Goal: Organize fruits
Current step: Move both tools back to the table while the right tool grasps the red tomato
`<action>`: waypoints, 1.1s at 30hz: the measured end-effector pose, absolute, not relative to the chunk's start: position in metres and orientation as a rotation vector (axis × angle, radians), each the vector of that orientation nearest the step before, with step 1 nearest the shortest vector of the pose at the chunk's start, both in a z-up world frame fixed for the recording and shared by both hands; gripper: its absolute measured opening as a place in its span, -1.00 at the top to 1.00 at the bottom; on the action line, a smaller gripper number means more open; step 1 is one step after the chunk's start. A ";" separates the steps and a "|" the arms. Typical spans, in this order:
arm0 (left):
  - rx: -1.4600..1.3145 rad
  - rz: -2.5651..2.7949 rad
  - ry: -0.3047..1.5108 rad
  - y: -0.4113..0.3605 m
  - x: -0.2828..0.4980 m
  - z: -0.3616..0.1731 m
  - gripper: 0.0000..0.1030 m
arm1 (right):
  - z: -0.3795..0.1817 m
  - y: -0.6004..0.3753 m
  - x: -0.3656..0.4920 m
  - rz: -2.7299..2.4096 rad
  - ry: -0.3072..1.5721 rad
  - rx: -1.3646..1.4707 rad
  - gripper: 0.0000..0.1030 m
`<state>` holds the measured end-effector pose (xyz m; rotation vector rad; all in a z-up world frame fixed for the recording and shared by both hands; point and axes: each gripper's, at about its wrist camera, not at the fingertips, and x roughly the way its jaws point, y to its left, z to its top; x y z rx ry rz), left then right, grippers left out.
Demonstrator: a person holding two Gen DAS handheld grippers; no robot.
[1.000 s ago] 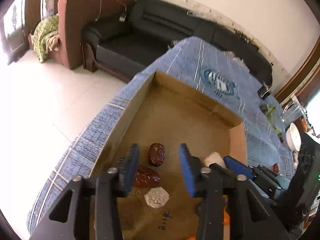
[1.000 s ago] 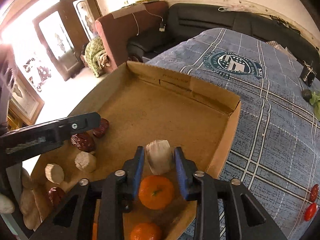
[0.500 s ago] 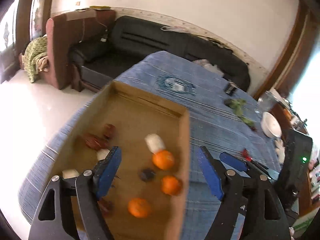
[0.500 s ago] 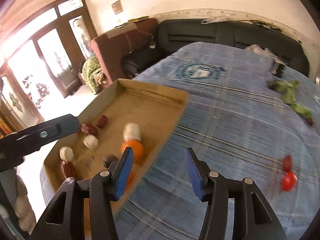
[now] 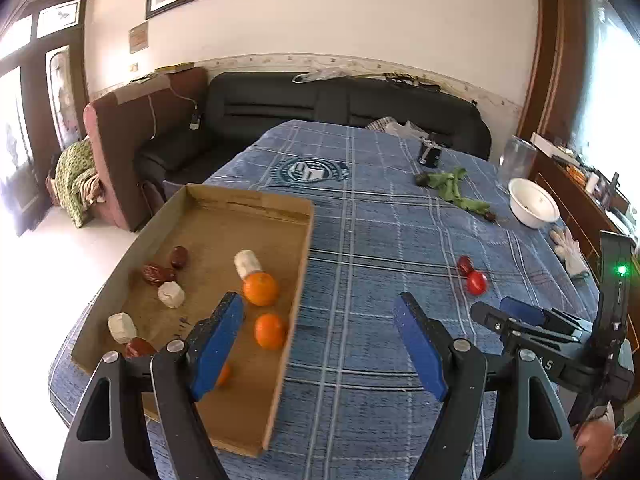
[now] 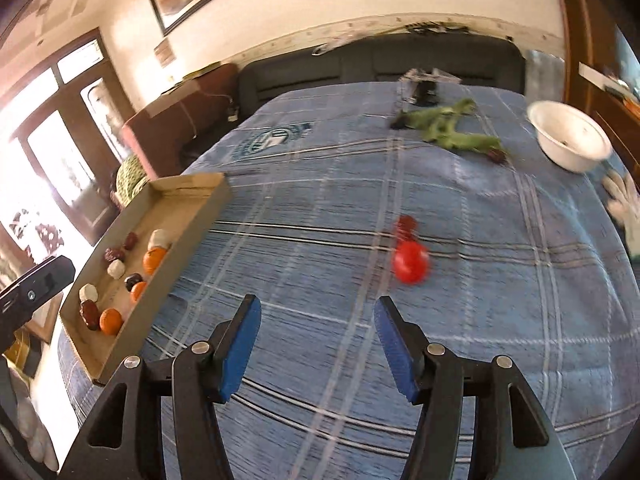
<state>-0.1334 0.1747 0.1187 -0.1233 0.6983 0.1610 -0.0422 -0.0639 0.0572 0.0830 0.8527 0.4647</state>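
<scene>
Both grippers (image 5: 318,334) (image 6: 316,334) wide, seemingly empty.

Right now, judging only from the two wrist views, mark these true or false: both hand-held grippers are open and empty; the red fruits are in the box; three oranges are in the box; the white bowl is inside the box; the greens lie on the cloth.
1. Left hand-held gripper and right hand-held gripper are open and empty. True.
2. The red fruits are in the box. False: they lie on the cloth, outside it.
3. Three oranges are in the box. True.
4. The white bowl is inside the box. False: it stands on the cloth, far from it.
5. The greens lie on the cloth. True.
</scene>
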 end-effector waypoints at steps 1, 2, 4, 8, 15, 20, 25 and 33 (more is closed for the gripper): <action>-0.117 0.158 0.701 0.171 -0.133 0.118 -0.50 | 0.057 -0.069 -0.043 0.460 0.852 0.088 -0.24; -0.109 0.156 0.704 0.167 -0.133 0.118 -0.50 | 0.057 -0.074 -0.043 0.453 0.850 0.093 -0.24; -0.100 0.152 0.708 0.162 -0.134 0.117 -0.50 | 0.057 -0.083 -0.044 0.443 0.847 0.104 -0.24; -0.087 0.143 0.716 0.154 -0.132 0.115 -0.50 | 0.055 -0.094 -0.045 0.426 0.844 0.116 -0.25; -0.087 0.132 0.744 0.152 -0.128 0.106 -0.50 | 0.044 -0.110 -0.042 0.384 0.866 0.132 -0.25; -0.122 0.121 0.769 0.160 -0.123 0.095 -0.50 | 0.034 -0.119 -0.036 0.345 0.889 0.127 -0.25; -0.146 0.109 0.808 0.164 -0.116 0.082 -0.50 | 0.024 -0.113 -0.018 0.307 0.920 0.090 -0.25; -0.159 0.105 0.829 0.169 -0.112 0.076 -0.50 | 0.019 -0.076 0.015 0.270 0.900 -0.016 -0.24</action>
